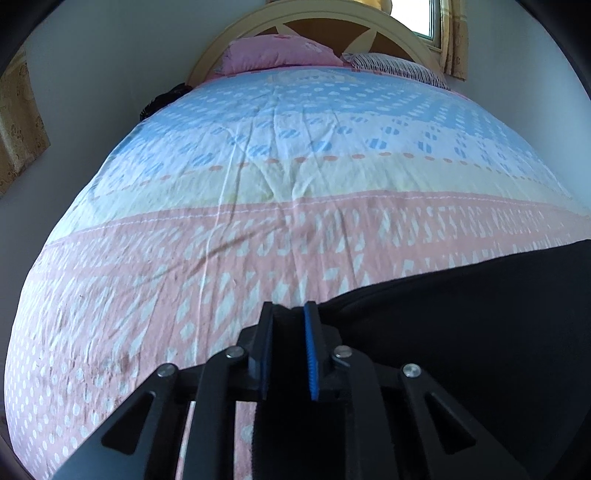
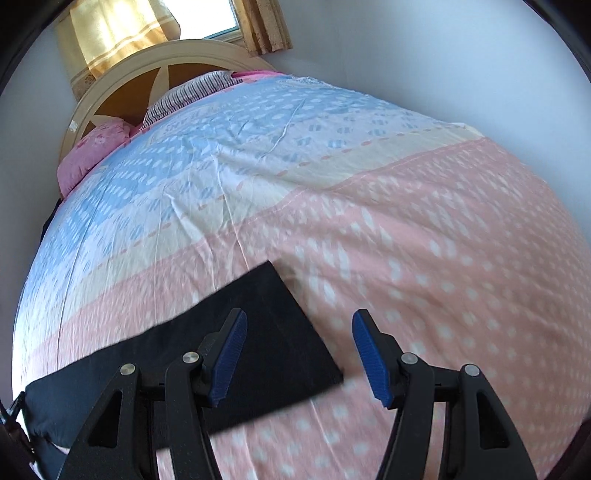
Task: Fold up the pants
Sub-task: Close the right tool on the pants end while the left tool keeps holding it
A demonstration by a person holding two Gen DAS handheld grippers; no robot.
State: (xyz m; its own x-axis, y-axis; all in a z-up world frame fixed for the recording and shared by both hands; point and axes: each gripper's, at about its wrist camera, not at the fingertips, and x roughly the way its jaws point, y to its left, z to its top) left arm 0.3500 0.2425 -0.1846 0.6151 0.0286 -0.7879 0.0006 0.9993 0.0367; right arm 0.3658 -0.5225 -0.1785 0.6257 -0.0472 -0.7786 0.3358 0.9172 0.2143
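Dark navy pants (image 2: 266,339) lie stretched flat across the pink part of the bedspread (image 2: 443,258), running from lower left to a squared leg end near the middle. My right gripper (image 2: 299,325) is open, hovering just above that leg end, its left pad over the cloth and its right pad over the bedspread. In the left wrist view the pants (image 1: 480,332) fill the lower right. My left gripper (image 1: 290,314) is shut on a fold of the pants at their left end, dark cloth showing between the blue pads.
The bed has a blue, yellow and pink dotted bedspread (image 1: 258,184). A pink pillow (image 1: 273,55) and a striped pillow (image 1: 399,66) lie by the curved wooden headboard (image 1: 332,22). White walls close in on both sides; a curtained window (image 2: 147,33) sits behind.
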